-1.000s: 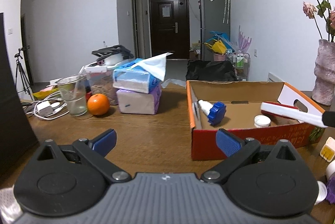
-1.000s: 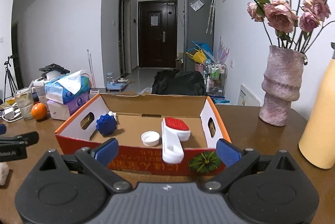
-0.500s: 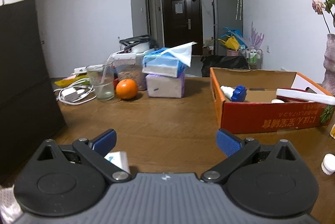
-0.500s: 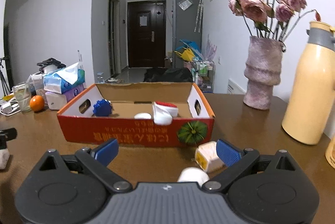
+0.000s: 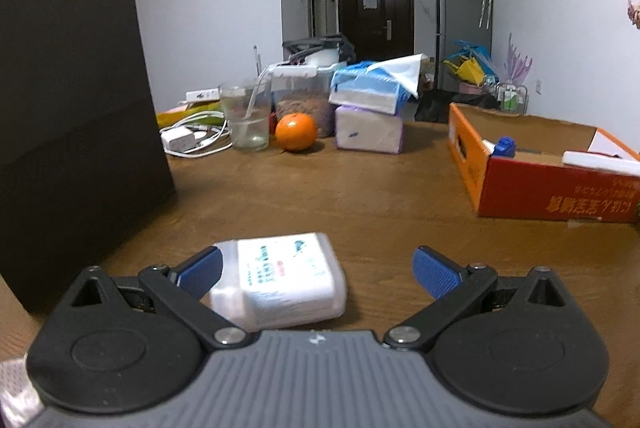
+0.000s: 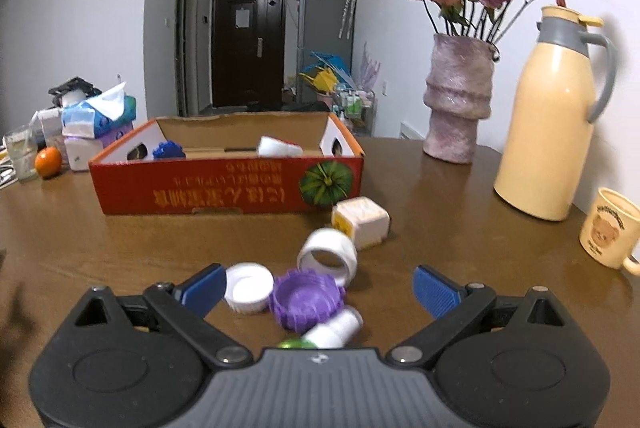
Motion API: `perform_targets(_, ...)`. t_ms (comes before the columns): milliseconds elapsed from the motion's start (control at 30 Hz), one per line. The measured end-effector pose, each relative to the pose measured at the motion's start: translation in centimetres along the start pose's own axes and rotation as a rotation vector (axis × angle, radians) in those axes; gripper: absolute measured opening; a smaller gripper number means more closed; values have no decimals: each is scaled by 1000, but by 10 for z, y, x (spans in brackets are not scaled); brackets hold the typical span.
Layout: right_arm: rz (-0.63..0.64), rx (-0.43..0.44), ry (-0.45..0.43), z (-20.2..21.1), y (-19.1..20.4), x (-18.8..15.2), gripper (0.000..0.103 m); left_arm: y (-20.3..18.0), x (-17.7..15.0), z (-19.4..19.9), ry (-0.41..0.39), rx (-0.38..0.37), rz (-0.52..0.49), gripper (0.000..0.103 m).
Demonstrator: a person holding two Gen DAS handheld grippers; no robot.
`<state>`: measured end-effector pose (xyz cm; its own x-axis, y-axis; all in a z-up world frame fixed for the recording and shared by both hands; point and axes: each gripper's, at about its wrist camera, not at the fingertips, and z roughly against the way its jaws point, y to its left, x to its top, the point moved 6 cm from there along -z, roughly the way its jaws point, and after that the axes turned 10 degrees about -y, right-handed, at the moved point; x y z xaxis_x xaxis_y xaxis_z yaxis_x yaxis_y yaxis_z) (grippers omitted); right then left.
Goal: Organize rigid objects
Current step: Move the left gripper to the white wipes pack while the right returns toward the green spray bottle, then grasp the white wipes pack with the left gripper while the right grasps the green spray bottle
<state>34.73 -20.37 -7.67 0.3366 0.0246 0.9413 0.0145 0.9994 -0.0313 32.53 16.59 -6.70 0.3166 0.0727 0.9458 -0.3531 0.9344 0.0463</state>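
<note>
A white labelled bottle (image 5: 280,278) lies on its side on the wooden table, between the spread fingers of my left gripper (image 5: 316,270), close to the left pad; the gripper is open. The red and orange cardboard box (image 5: 536,188) (image 6: 224,188) holds a blue-capped bottle (image 5: 502,147) (image 6: 168,150) and a white and red brush (image 6: 278,148). My right gripper (image 6: 318,286) is open over a purple lid (image 6: 306,298), a white cap (image 6: 248,286), a white ring-shaped lid (image 6: 328,254) and a small white bottle (image 6: 334,330). A white cube-shaped jar (image 6: 362,220) lies just beyond.
A tall black bag (image 5: 68,116) stands at the left. At the back are a glass (image 5: 246,118), an orange (image 5: 296,132), tissue packs (image 5: 370,112) and cables (image 5: 188,138). On the right stand a vase of roses (image 6: 458,108), a cream thermos (image 6: 554,116) and a mug (image 6: 610,238).
Both grippers have drawn back from the box and dropped lower. The white bottle has come between the left fingers; the lids and small bottle now lie between the right fingers.
</note>
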Motion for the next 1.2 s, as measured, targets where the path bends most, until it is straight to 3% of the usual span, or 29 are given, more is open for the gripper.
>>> perform_targets(600,-21,-54,94,0,-2,-29,100,32,-20,-52,152,46,4,103)
perform_targets(833,-74,-72,120,-2,-10,-34,95,42,-21,-53,165,46,60,103)
perform_targets(900,-93,-61,123,-1,-11,-35,93,44,-22,-54,174,42,70,99)
perform_targets(967,-100,-57,125,1,-11,-36,90,43,-23,-56,190,31,72,85)
perform_targets(1200,-114,-36,129,4,-11,-38,85,40,-19,-49,150,12,61,83)
